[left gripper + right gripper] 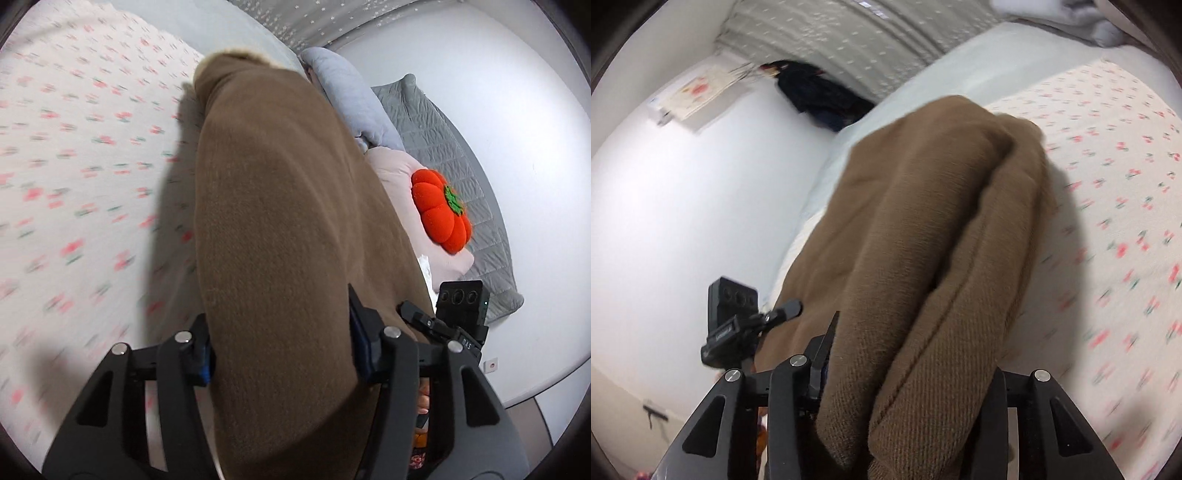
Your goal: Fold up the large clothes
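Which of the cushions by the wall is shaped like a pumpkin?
The bright orange cushion with the green stem; the grey pillow and pale pink pillow are plain.

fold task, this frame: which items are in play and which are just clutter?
In play:
- brown garment, lifted over the floral bedspread
- left gripper, closed on the garment
- right gripper, also gripping it

Clutter:
- orange pumpkin cushion
- pink pillow
- grey quilt
- dark clothes by the curtain

Bright, even indoor light; floral bedspread (74, 166) motion-blurred; garment (280, 221) casts soft shadow; fisheye edges dark, curved.
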### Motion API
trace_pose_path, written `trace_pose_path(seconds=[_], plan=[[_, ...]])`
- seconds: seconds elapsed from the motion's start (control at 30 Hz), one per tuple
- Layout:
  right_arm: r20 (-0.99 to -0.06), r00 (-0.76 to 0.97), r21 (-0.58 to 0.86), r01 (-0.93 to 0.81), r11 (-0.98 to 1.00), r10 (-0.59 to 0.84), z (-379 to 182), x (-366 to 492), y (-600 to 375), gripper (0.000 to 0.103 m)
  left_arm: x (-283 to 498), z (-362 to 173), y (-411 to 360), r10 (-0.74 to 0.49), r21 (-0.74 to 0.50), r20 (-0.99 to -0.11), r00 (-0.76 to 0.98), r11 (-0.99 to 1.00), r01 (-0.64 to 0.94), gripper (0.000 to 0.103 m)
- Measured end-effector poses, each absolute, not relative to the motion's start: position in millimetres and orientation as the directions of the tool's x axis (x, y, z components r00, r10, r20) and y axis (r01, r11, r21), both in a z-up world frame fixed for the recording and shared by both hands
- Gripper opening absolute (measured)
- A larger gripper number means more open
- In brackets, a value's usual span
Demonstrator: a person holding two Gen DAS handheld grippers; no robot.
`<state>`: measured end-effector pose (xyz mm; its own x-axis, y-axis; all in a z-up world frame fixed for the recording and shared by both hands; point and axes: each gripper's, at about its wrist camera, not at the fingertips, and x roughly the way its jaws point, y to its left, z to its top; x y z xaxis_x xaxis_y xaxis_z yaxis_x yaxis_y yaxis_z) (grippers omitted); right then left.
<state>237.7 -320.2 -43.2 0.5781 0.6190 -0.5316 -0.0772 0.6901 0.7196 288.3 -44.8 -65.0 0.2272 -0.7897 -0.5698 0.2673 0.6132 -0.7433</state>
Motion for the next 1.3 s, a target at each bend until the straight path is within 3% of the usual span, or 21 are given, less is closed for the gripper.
trace_pose_path(seconds=[0.13,0.27,0.33,0.4,0.47,0.53,0.67,0.77,0.83,1.0,1.07,1.13,1.23,1.3], plan=[[-0.518,0.532,0.736,-0.122,0.666,0.669,-39.1,203.4,-271.9,0.044,248.6,-51.7,-7.9,-0.762,-0.719,-0.607,0.223,0.647,0.252,0.058],[-0.547,0.481,0.719,-0.148,0.679,0.685,-59.0,171.7,-231.3,0.045,203.7,-71.1,25.6,-0.737,-0.699,-0.645,0.202,0.676,0.233,0.06],[-0.599,0.46,0.687,-0.124,0.716,0.655,-83.7,160.8,-216.7,0.051,188.3,-104.1,37.3,-0.731,-0.703,-0.656,0.189,0.682,0.2,0.065],[-0.663,0.456,0.632,-0.083,0.77,0.594,-115.3,152.9,-207.8,0.067,179.4,-133.4,42.6,-0.708,-0.677,-0.673,0.213,0.706,0.206,0.076],[-0.603,0.497,0.692,-0.063,0.719,0.624,-130.4,146.6,-213.7,0.074,169.8,-139.2,50.0,-0.746,-0.708,-0.606,0.275,0.664,0.241,0.08],[-0.59,0.499,0.729,-0.008,0.685,0.635,-131.1,146.8,-218.5,0.076,166.2,-133.1,51.2,-0.728,-0.697,-0.621,0.289,0.682,0.22,0.08],[-0.672,0.563,0.571,-0.02,0.821,0.481,-85.8,135.5,-208.6,0.079,149.4,-87.9,46.9,-0.571,-0.49,-0.695,0.437,0.821,0.294,0.08],[-0.709,0.629,0.409,-0.001,0.912,0.319,-50.5,121.9,-193.2,0.079,133.7,-50.9,37.9,-0.483,-0.324,-0.657,0.579,0.874,0.362,0.08],[-0.686,0.705,0.285,0.032,0.958,0.18,-24.4,111.3,-185.1,0.079,129.7,-39.8,32.4,-0.473,-0.288,-0.628,0.618,0.879,0.381,0.08],[-0.613,0.786,0.141,0.002,0.99,0.085,-11.3,83.9,-156.4,0.079,113.4,-48.9,5.0,-0.58,-0.297,-0.583,0.569,0.804,0.515,0.08],[-0.633,0.771,0.083,-0.023,0.996,0.071,-21.0,74.0,-156.9,0.079,101.5,-63.9,-14.7,-0.569,-0.257,-0.624,0.535,0.796,0.548,0.08],[-0.711,0.703,0.014,-0.003,1.0,0.012,-54.8,84.6,-156.8,0.079,91.5,-78.7,-29.0,-0.5,-0.109,-0.637,0.587,0.812,0.574,0.08],[-0.747,0.663,0.114,0.045,0.992,0.056,-96.1,92.3,-174.8,0.087,78.0,-90.9,-41.8,-0.437,0.03,-0.634,0.638,0.81,0.585,0.08],[-0.737,0.662,0.251,0.078,0.965,0.138,-102.3,89.0,-186.8,0.086,78.4,-85.3,-43.3,-0.412,0.039,-0.639,0.65,0.826,0.562,0.08]])
